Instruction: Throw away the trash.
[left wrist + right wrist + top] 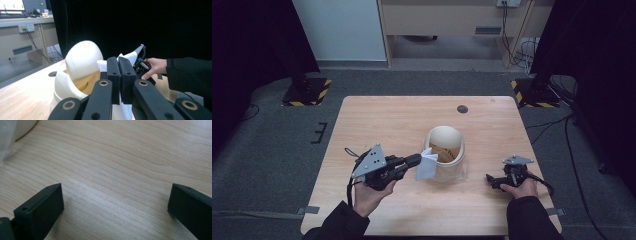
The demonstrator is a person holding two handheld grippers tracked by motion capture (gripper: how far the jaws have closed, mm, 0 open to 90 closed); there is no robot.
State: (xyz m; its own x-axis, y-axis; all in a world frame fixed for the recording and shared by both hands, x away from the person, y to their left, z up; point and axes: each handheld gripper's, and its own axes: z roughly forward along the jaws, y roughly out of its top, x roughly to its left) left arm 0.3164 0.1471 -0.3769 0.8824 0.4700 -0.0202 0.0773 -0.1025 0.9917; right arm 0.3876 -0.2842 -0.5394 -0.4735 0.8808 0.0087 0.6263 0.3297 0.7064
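A cream round pot (446, 150) with a tan inside stands near the middle of the wooden table (377, 125), its mouth tipped toward the camera. My left gripper (419, 159) is shut on a white cloth (427, 169) at the pot's near-left rim; the cloth hangs down the pot's side. In the left gripper view the jaws (118, 60) pinch the cloth (130, 57) beside the pot (81, 61). My right gripper (490, 181) rests low on the table to the pot's right, open, with bare wood (112, 157) between its jaws (116, 202).
A dark round grommet (462, 109) sits near the table's far edge. Two stands with yellow-and-black bases (307, 92) (534, 92) flank the table's far corners. A wooden cabinet (457, 20) and cables lie beyond. The pot's edge (23, 126) shows at the right gripper view's top left.
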